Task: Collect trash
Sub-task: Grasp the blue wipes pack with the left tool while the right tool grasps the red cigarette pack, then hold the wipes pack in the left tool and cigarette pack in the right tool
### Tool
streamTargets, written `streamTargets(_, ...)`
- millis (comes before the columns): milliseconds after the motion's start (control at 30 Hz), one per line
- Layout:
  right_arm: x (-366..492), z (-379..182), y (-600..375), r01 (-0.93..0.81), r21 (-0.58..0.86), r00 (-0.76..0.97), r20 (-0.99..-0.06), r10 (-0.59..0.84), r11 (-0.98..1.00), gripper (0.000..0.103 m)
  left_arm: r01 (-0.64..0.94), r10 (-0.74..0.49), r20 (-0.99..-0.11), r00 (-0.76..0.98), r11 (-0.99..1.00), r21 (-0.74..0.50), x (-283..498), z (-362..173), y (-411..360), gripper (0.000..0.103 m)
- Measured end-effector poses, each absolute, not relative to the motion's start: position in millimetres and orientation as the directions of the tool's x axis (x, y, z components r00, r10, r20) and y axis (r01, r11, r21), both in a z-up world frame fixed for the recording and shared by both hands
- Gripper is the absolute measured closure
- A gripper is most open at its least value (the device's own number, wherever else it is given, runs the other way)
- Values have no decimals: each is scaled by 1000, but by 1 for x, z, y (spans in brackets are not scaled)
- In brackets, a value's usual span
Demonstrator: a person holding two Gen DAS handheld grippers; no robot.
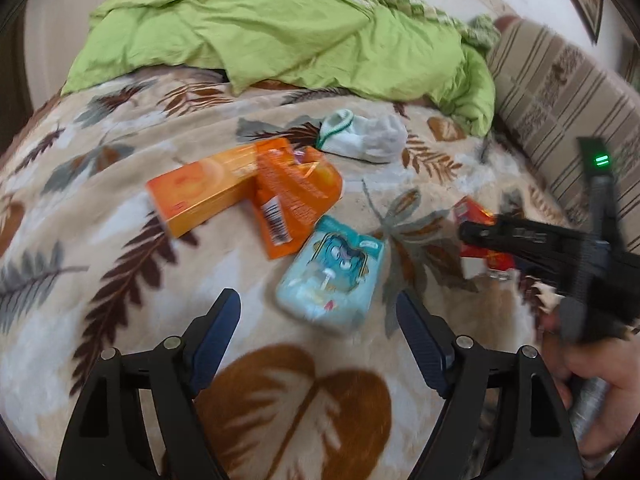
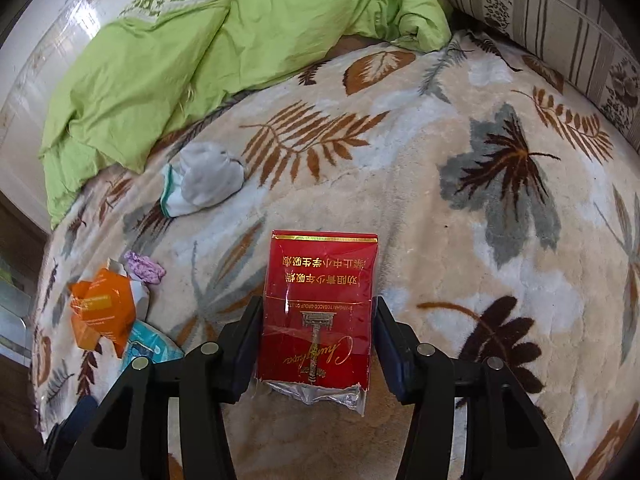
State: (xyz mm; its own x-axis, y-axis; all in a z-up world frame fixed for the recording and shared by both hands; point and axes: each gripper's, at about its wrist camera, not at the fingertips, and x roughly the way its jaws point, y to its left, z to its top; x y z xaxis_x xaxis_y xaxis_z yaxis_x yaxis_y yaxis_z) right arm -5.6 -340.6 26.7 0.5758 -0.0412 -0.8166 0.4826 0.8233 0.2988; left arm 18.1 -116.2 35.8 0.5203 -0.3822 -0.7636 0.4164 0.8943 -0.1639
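Note:
A red cigarette pack [image 2: 320, 304] lies on the leaf-patterned blanket [image 2: 460, 240], between the fingers of my right gripper [image 2: 318, 320]. The jaws stand close on both sides of the pack; whether they press it I cannot tell. In the left wrist view the right gripper [image 1: 472, 236] reaches over the same red pack [image 1: 476, 216] at the right. My left gripper [image 1: 318, 308] is open and empty, just short of a light blue tissue pack [image 1: 332, 276]. Beyond it lie two orange boxes [image 1: 208, 188], one torn open [image 1: 296, 200].
A white sock [image 1: 366, 136] lies behind the boxes, also in the right wrist view [image 2: 204, 184]. A purple crumpled scrap [image 2: 144, 266] lies by the torn orange box [image 2: 104, 308]. A green duvet [image 1: 280, 28] is heaped at the back. A striped cushion [image 1: 560, 92] borders the right.

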Motion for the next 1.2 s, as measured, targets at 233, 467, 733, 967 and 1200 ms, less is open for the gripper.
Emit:
streamTargets(233, -13, 29, -344, 480, 315, 589, -808, -34, 819, 47, 415, -361, -793, 490, 897, -152, 42, 16, -140, 27)
streamTargets(467, -11, 30, -335, 442, 314, 597, -802, -14, 840, 47, 407, -348, -791, 503, 903, -138, 37, 13, -138, 55)
streamTargets(733, -14, 40, -296, 321, 325, 629, -775, 56, 890, 47, 360, -349, -778, 522, 917, -170, 15, 24, -107, 62)
streamTargets(967, -24, 52, -262, 225, 324, 637, -762, 113, 919, 47, 294, -347, -763, 545, 932, -214, -3, 42, -68, 64)
streamTargets(1200, -36, 79, -235, 154, 292, 673, -730, 116, 944, 47, 245, -317, -728, 608, 947, -208, -18, 69, -40, 64)
